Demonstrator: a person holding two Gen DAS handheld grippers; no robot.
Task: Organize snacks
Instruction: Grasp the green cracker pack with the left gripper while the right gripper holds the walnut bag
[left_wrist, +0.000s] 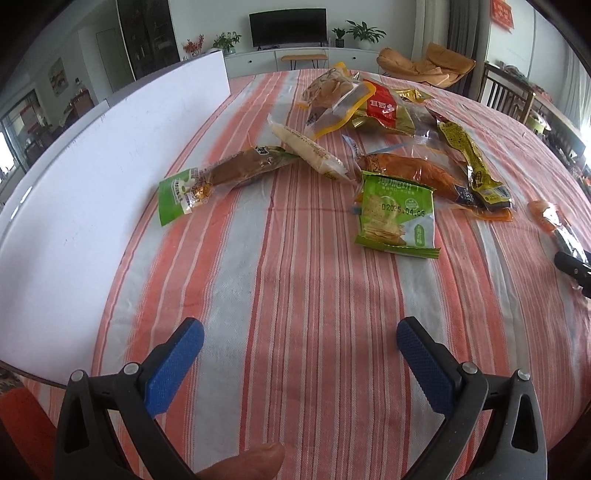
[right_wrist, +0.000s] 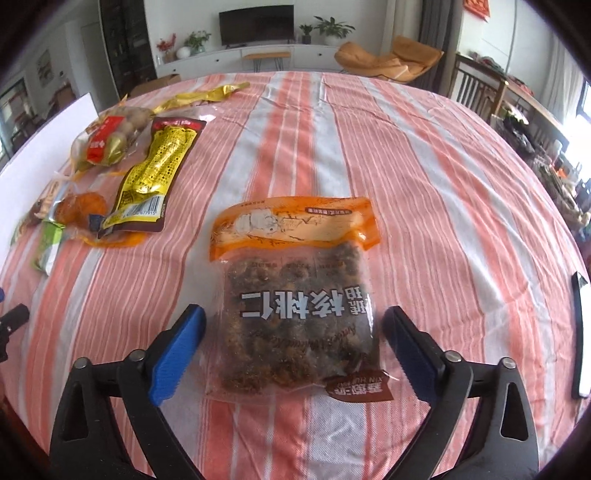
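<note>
Left gripper (left_wrist: 300, 341) with blue ribbed pads spread wide, nothing between them, hovering over bare orange-and-white striped tablecloth (left_wrist: 295, 295) on the table. A fingertip (left_wrist: 255, 461) visible at the bottom edge between the black arms.

Ahead of it, a scatter of snack packets: a green flat cracker packet (left_wrist: 397, 216) printed with a date, lying nearest; a long brown pastry in a clear wrapper with a green end (left_wrist: 225, 175) to the left, its far end touching a pale cream-coloured bar in clear wrap (left_wrist: 310, 149); an orange-brown sausage-shaped snack in clear film (left_wrist: 413, 170) just behind the cracker packet; a long yellow-and-black pouch (left_wrist: 469, 158) lying across its right end; further back a heap with a red-labelled bag (left_wrist: 380, 105) and a clear yellow-edged bag (left_wrist: 332, 99). A large white board (left_wrist: 110, 177) along the left side of the table.

Right gripper (right_wrist: 294, 321) likewise wide apart, pads straddling the near half of a clear pouch of dark walnut pieces with an orange top strip (right_wrist: 295, 295), lying flat on the cloth; pads just beside its edges, not pressing it. Well left of it, the yellow pouch (right_wrist: 155, 173) and other packets. A dark flat object with a white face (right_wrist: 580, 332) at the right edge.
</note>
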